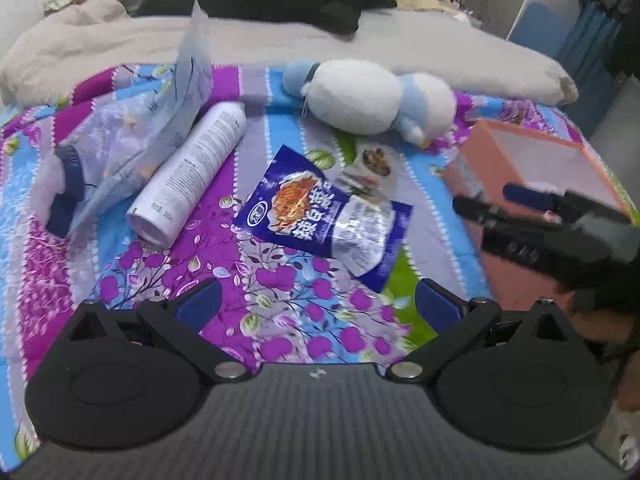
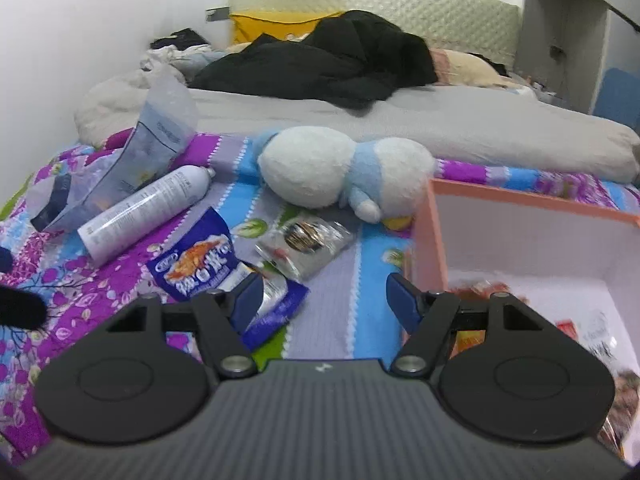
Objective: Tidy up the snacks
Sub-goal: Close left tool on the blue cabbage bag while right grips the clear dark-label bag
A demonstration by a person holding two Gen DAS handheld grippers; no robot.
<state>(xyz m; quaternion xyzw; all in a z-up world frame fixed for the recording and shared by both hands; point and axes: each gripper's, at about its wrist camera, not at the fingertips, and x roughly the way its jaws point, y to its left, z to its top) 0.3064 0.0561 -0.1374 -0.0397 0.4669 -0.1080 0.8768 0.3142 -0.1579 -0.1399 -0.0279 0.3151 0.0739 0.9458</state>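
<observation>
On the floral blanket [image 1: 248,304], a white spray can [image 1: 188,172] is lying left of the blue snack packet [image 1: 320,216], with a silver packet [image 2: 308,244] just beyond. The left gripper [image 1: 318,304] is hovering spread and empty near the blue packet. The right gripper [image 2: 326,300] is gaping empty beside the pink box [image 2: 436,236], which is holding snacks.

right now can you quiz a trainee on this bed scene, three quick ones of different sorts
1. True or false: the blue snack packet already lies inside the pink box.
2. Which thing lies nearest the spray can? A. clear plastic bag B. pink box C. black clothing
3. Fill in: the silver snack packet lies between the blue snack packet and the ____ toy.

Key:
1. False. It lies on the flowered bedspread, outside the box.
2. A
3. Plush. Both the left gripper and the right gripper are open, holding nothing.
</observation>
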